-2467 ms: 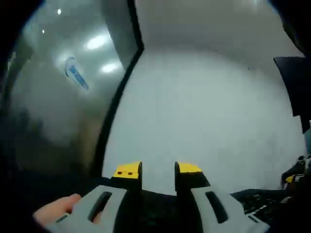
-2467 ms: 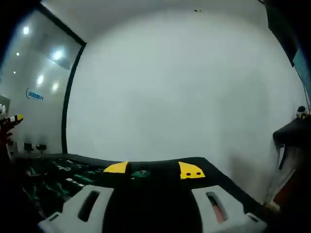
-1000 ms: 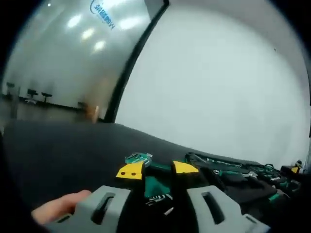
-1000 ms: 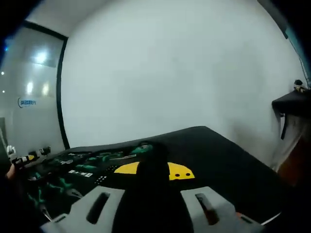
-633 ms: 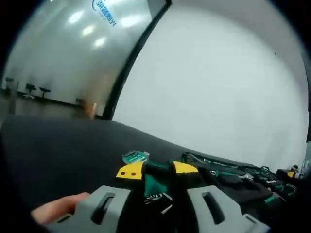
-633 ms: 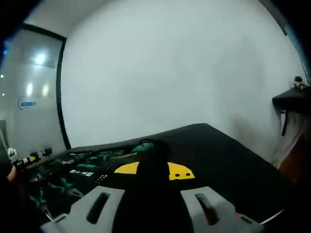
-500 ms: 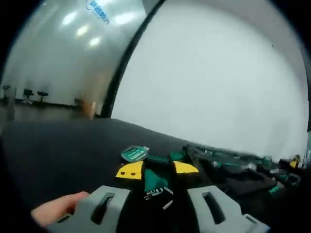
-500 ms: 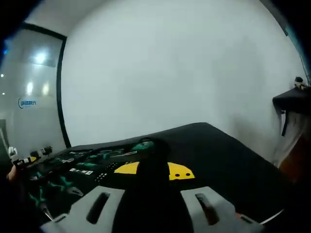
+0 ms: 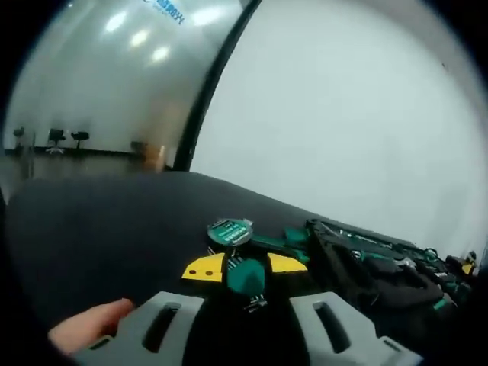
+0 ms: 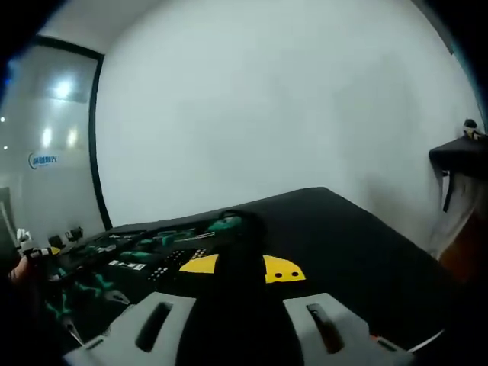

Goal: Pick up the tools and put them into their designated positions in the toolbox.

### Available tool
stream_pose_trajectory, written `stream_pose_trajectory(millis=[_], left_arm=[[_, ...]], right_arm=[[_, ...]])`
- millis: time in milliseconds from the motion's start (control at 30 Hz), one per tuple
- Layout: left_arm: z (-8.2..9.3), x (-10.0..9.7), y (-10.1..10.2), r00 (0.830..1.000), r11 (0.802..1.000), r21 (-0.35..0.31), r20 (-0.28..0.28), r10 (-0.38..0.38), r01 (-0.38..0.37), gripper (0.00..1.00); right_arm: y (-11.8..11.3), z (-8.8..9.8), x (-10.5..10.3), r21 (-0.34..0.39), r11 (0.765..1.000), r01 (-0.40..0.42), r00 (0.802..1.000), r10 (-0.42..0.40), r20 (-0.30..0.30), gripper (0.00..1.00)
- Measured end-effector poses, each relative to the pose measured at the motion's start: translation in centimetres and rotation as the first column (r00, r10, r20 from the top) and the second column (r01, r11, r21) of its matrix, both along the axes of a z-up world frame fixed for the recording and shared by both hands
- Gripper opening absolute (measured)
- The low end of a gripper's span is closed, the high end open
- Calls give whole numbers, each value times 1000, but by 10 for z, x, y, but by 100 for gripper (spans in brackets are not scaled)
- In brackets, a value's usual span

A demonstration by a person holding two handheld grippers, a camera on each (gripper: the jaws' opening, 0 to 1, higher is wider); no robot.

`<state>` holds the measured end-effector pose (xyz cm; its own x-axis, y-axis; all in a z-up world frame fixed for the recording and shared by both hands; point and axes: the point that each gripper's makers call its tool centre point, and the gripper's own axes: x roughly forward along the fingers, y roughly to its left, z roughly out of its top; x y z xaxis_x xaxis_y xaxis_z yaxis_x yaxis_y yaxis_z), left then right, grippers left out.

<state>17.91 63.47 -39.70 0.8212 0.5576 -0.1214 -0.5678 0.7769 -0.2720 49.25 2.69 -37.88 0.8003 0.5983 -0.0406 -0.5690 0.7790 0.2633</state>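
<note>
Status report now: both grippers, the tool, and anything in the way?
Left gripper shut on green-handled tool above black table. Right gripper shut on dark tool with green tip. Open black toolbox beside. Nothing seen blocking.

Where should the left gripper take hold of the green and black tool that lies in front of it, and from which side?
Probably the green tool is best gripped on its green handle section, which already sits between the left gripper jaws. Come straight forward along the black table, jaws across the handle, as its round head points away.
</note>
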Motion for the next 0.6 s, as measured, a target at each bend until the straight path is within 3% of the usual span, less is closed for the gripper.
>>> stream_pose_trajectory(millis=[67, 200, 233, 367, 500, 533, 567, 600], left_arm=[[4, -3, 9, 999, 999, 31, -18, 44, -43, 23], [10, 12, 31, 995, 995, 65, -51, 82, -78, 45], [3, 15, 39, 990, 994, 68, -103, 94, -88, 46], [-17, 34, 51, 981, 994, -33, -165, 101, -108, 47], [-26, 51, 63, 978, 991, -64, -182, 100, -113, 46], [-29, 53, 63, 978, 991, -77, -183, 97, -113, 41], [-27, 56, 61, 985, 988, -105, -146, 98, -113, 34], [-26, 55, 61, 981, 989, -91, -167, 97, -113, 33]], right_arm=[[-1, 0, 1, 2, 1000, 1, 1000, -1, 1, 18], [-2, -2, 6, -10, 1000, 1, 1000, -1, -2, 18], [-2, -3, 7, -14, 1000, 0, 1000, -1, -3, 18], [1, -4, 8, -32, 999, -7, 1000, 7, -2, 18], [2, -4, 4, -26, 1000, -1, 1000, 1, -4, 18], [1, -4, 5, -22, 1000, 1, 1000, -1, -4, 18], [1, -4, 5, -19, 1000, 2, 1000, -2, -3, 18], [1, -3, 6, -16, 1000, 2, 1000, -2, -2, 18]])
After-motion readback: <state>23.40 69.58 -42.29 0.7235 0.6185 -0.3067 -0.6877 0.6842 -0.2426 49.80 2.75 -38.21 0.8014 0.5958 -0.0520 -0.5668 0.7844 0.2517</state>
